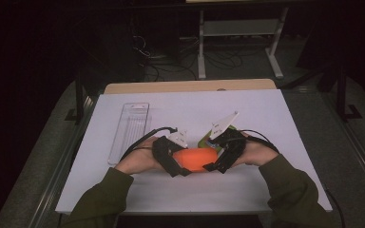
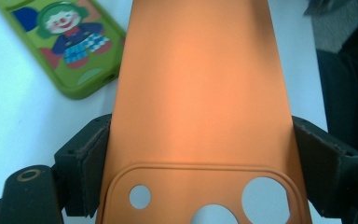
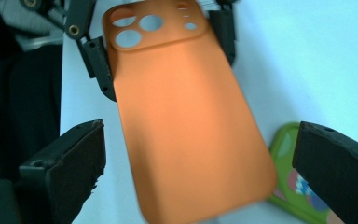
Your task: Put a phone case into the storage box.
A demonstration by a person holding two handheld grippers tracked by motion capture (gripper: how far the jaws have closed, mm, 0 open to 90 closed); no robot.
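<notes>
- The orange phone case (image 1: 196, 159) is the landmark: it sits over the near middle of the white table (image 1: 266, 190), back side up, between the two hands.
- The left gripper (image 1: 173, 161) is clamped on the case at the end with the camera holes. In the left gripper view its two black pads (image 2: 88, 163) press against the long edges of the orange case, one on each side, just beside the raised camera panel with its three round holes.
- The left hand (image 1: 138, 161) lies on the table just left of the case, a green sleeve (image 1: 100, 199) running back from it toward the near edge.
- The right gripper (image 1: 218, 159) is at the opposite end of the case. In the right gripper view its jaws stand wide, one on each side of the plain rounded end of the case, with clear gaps between; they do not touch it.
- The right hand (image 1: 254, 152) rests just right of the case.
- A green phone case (image 2: 70, 46) with a clown picture lies on the table just behind the orange case. In the right gripper view its corner (image 3: 298, 186) peeps out from under the orange case's plain end.
- A clear plastic tray (image 1: 129, 130) lies well to the left of the orange case and farther back, long side running away from the person.
- Beyond the table's far edge, well behind the case, is a wooden board (image 1: 190, 86), then a dark floor with cables and a white frame (image 1: 237, 42).
</notes>
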